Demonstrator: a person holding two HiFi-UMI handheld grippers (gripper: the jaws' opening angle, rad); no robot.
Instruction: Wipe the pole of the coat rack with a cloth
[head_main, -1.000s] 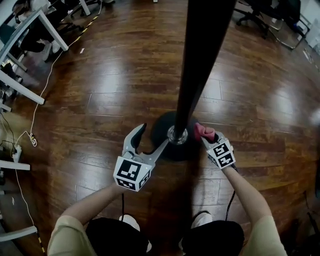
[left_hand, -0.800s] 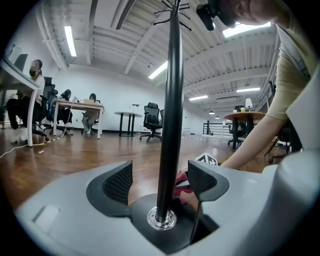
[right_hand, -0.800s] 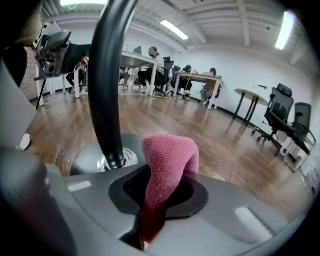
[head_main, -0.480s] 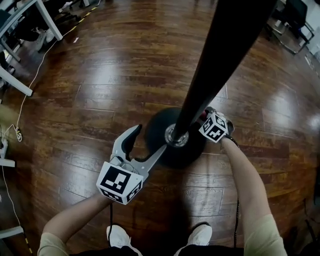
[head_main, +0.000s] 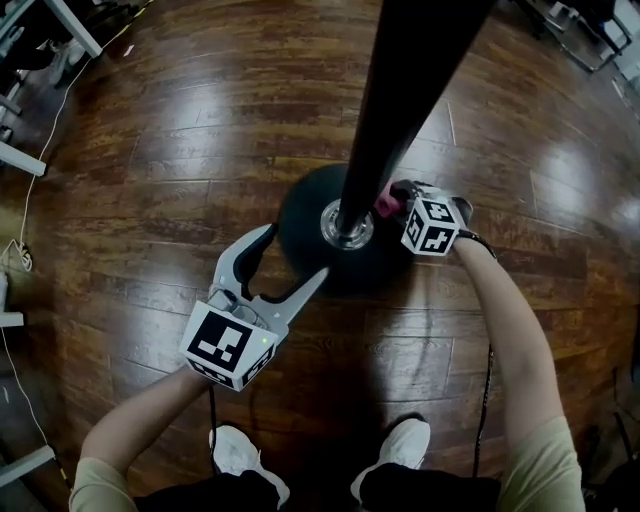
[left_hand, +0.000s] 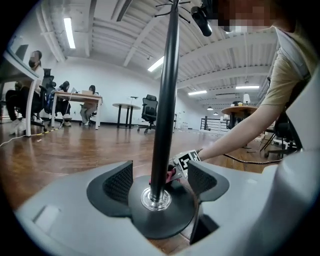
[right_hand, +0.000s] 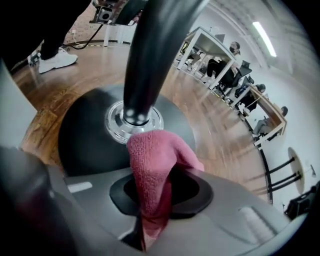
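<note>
The coat rack's black pole (head_main: 385, 120) rises from a chrome collar (head_main: 343, 226) on a round black base (head_main: 300, 215) that stands on the wooden floor. My right gripper (head_main: 398, 200) is low at the pole's right side, shut on a pink cloth (head_main: 385, 203). The cloth (right_hand: 155, 165) bulges out between the jaws just short of the collar (right_hand: 131, 122); whether it touches the pole (right_hand: 150, 55) I cannot tell. My left gripper (head_main: 288, 265) stands open at the base's near-left edge. Its fingers (left_hand: 119, 182) flank the pole (left_hand: 165, 100) without touching it.
White desk legs (head_main: 70, 25) and a floor cable (head_main: 35, 170) lie at the far left. An office chair base (head_main: 590, 35) is at the top right. The person's white shoes (head_main: 240, 455) stand just behind the grippers. Seated people and desks (left_hand: 75, 102) show far off.
My right gripper with the cloth has moved from the near side of the pole's foot round to its right side, farther from the person. The left gripper stays open by the base.
</note>
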